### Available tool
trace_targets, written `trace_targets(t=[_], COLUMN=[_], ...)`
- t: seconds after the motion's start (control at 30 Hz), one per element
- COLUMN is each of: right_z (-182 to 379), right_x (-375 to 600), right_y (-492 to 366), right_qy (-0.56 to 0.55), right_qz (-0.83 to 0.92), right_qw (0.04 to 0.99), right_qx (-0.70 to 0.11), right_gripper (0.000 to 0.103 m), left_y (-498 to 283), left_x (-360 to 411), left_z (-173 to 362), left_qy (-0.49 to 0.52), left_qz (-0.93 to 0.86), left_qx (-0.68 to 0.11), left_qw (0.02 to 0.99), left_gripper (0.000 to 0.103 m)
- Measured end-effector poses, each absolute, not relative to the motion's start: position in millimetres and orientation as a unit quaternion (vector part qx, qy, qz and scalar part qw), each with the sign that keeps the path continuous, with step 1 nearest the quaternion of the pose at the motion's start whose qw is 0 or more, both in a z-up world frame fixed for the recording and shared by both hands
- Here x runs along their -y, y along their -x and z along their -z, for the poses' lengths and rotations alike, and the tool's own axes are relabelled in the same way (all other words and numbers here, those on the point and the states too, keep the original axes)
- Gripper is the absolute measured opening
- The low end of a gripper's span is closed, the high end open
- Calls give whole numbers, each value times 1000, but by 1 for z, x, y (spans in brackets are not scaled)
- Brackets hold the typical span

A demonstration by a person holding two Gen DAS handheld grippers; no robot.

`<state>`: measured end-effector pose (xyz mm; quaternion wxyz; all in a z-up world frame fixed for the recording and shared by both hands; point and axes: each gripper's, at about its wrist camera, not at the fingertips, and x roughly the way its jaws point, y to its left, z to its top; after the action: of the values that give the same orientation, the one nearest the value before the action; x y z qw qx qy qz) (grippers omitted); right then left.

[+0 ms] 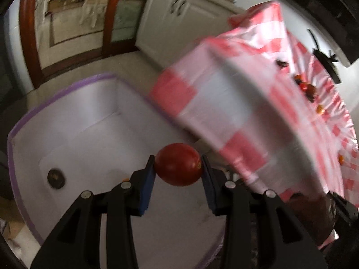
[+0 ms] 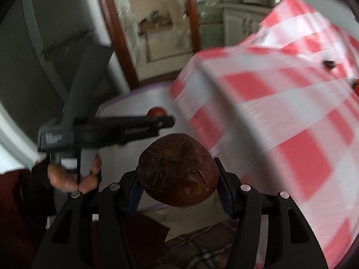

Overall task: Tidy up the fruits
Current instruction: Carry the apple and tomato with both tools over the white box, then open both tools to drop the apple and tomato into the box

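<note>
The left gripper (image 1: 178, 165) clamped a smooth round red tomato (image 1: 178, 164) between its pads; the right gripper (image 2: 178, 179) clamped a wrinkled dark-brown round fruit (image 2: 178, 170). Lettering on the left gripper's body was unreadable.

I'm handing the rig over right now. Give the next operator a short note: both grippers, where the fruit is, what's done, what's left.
Left gripper: jaws shut on a small round red tomato, above the white fabric bin with purple trim.
Right gripper: jaws shut on a large wrinkled dark-brown fruit, near the bin's edge.
In the bin: one small dark round fruit.
On the red-and-white checked tablecloth: several small red and orange fruits remain.
Left: drop both held fruits in, then fetch the rest.
</note>
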<state>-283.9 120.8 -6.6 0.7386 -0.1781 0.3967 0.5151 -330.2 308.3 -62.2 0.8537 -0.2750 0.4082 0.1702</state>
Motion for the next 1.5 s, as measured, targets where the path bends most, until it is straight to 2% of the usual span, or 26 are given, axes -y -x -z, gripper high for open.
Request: trace_targets(t=[0.33,0.47,0.7,0.77,1.03,1.1,1.13,1.17,1.2,1.23,1.27,1.37,1.5], right_z=[71,75,80,81,80,83,86,87,88,90,89,81,65], right_x=[-154,-161,-186,-194,-209,-204,-207,-209,-207,-205,-204,-196,-189], right_y=[305,299,312,315,313,311,309,306,304,301,300,301,299], right_qy=[246,238,275,286,305,306,307,307,304,299,297,287,263], right_qz=[-522,-528,-533,-533,-513,-510,-503,-498,-496,-495,-493,-494,-504], right_qw=[688,687,683,683,694,692,693,692,692,692,694,703,713], right_qx=[-440,-438,-417,-410,-403,-410,-416,-422,-428,-432,-432,-425,-410], right_gripper=[57,57,56,40,40,50,59,68,70,70,74,81,85], left_y=[346,347,349,353,363,360,359,360,359,360,360,362,360], left_x=[-329,-331,-339,-346,-376,-376,-376,-374,-374,-373,-369,-371,-377], left_z=[111,127,123,123,131,131,131,129,128,128,127,127,130], left_qy=[290,301,303,307,314,313,310,309,306,303,300,303,315], left_qz=[-215,-226,-258,-281,-314,-313,-313,-313,-315,-321,-327,-339,-347], left_qx=[-456,-473,-463,-466,-482,-483,-483,-483,-482,-481,-479,-475,-488], left_qw=[813,797,792,781,755,756,757,757,758,758,758,754,736], left_gripper=[40,40,40,40,40,40,44,56,64,80,89,97,98])
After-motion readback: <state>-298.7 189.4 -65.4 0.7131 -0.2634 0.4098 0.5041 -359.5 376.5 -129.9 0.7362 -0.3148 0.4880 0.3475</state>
